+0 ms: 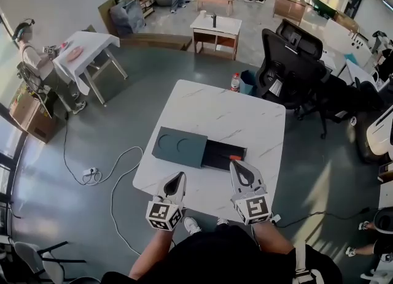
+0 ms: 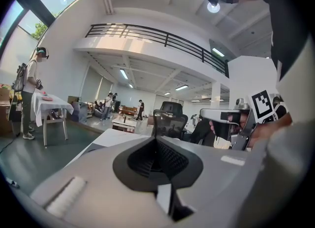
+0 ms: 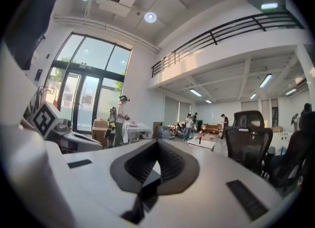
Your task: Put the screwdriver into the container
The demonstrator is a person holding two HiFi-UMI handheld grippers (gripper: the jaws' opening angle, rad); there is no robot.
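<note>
Risk now: both the left gripper (image 1: 180,176) and right gripper (image 1: 235,165) are clenched empty, and a low sweep may knock the screwdriver (image 1: 235,157) in the container (image 1: 184,148).

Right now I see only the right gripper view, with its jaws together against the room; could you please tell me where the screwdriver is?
Observer: In the head view a small orange-red piece, probably the handle of the screwdriver, lies in the black open part of the container on the table.
Operator: Thank you. Where does my right gripper show relative to it?
Observer: The right gripper shows just below that orange piece in the head view; whether it touches it I cannot tell.
Operator: And the left one?
Observer: The left gripper is shut on nothing, and shows just below the container's green lid.
</note>
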